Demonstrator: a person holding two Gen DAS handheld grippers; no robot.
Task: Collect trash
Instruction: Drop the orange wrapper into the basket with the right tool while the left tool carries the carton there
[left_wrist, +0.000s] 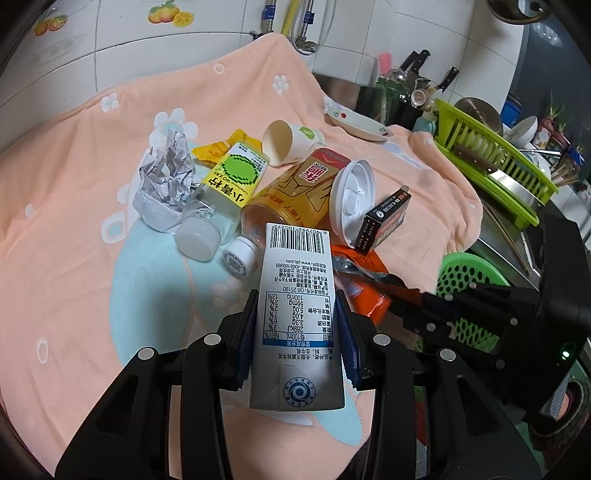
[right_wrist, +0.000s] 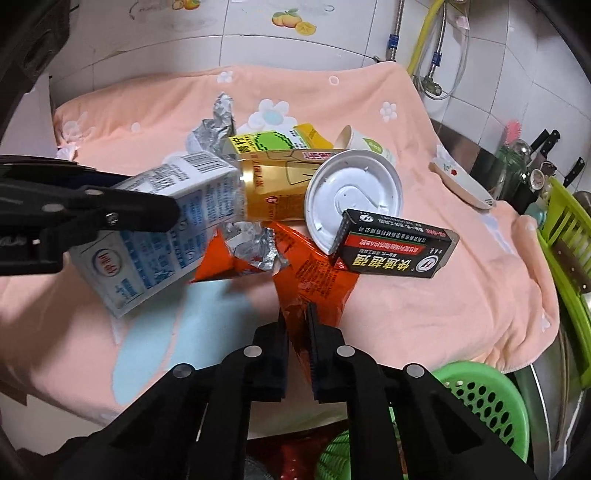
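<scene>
My left gripper (left_wrist: 297, 306) is shut on a white and blue milk carton (left_wrist: 297, 317), its pads pressing both sides; the same carton (right_wrist: 159, 229) shows at the left in the right wrist view. My right gripper (right_wrist: 298, 317) is shut on the near end of an orange foil wrapper (right_wrist: 314, 280). The wrapper (left_wrist: 369, 291) lies beside the carton. Behind them on the peach towel (left_wrist: 66, 221) lie a golden bottle (left_wrist: 295, 192), a clear bottle with a yellow-green label (left_wrist: 221, 199), a white plastic lid (left_wrist: 351, 199), a black box (left_wrist: 384, 221), a paper cup (left_wrist: 291, 142) and crumpled foil (left_wrist: 166, 181).
A green perforated basket (right_wrist: 480, 402) sits at the lower right, below the towel's edge. A green dish rack (left_wrist: 491, 162) with a cleaver and bowls stands to the right. A small white dish (left_wrist: 358, 123) rests at the towel's far right. Tiled wall and pipes lie behind.
</scene>
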